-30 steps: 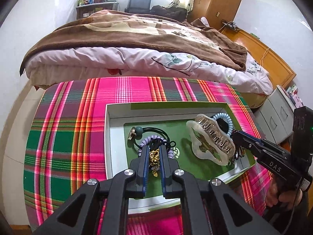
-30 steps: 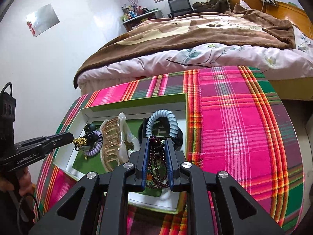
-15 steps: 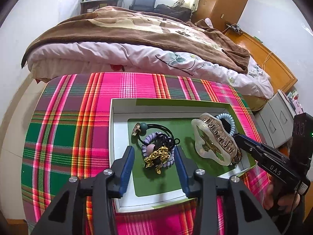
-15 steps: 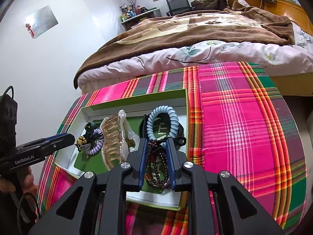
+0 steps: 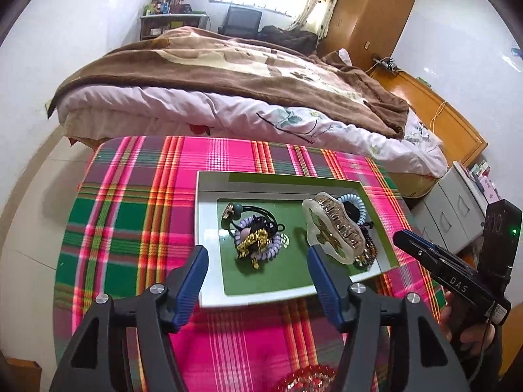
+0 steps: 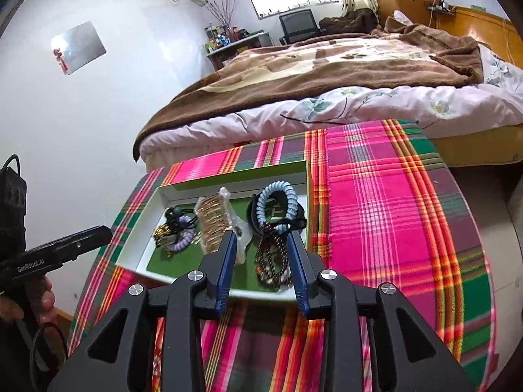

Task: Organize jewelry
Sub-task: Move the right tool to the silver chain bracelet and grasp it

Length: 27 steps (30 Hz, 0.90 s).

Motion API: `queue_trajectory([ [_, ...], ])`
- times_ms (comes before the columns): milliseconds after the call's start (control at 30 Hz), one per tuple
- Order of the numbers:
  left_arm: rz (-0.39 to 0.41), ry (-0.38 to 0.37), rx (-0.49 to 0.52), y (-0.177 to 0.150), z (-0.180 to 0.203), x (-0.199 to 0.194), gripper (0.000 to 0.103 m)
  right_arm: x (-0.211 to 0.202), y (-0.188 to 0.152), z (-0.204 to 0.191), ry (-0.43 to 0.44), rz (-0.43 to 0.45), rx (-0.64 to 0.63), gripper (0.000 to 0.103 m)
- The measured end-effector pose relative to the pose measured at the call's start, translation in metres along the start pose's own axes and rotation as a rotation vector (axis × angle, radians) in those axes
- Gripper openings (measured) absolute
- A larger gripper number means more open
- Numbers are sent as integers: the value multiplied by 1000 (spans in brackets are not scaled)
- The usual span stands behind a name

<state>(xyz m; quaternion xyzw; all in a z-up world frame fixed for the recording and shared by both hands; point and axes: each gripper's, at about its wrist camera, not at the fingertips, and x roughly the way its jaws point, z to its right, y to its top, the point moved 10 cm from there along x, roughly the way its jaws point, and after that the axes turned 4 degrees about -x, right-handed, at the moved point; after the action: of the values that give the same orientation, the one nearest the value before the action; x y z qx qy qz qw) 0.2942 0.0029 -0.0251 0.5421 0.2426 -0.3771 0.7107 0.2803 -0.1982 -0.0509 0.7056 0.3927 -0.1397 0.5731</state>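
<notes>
While both my jaws were opening, nothing was pinched between them.

I hovered my left gripper (image 5: pixel 258 266) over the gold chain (image 5: pixel 253 241) and my right gripper (image 6: pixel 261 248) over the beaded bracelet (image 6: pixel 273 258), both lying released in the tray (image 5: pixel 206 228) on the desk.

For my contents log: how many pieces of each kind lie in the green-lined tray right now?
Spiral hair ties: 2 (lilac, light blue)
Black elastic ties: 2 (one with green bead, one under the blue tie)
Claw clips: 1
Gold chain pieces: 1
Dark bead bundles: 1
Total: 7
</notes>
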Motion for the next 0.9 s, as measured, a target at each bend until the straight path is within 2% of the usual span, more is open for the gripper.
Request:
queue_trajectory([
  [367,52,6,-24,-47,-15,-51,63,-36,-45,-41,64,3,-125,33],
  [567,54,9,-51,-76,-30,-63,63,-27,-84,-89,120,-71,-290,33],
  [900,46,9,-94,-106,-49,-74,63,-6,-115,-134,190,-142,-420,33],
])
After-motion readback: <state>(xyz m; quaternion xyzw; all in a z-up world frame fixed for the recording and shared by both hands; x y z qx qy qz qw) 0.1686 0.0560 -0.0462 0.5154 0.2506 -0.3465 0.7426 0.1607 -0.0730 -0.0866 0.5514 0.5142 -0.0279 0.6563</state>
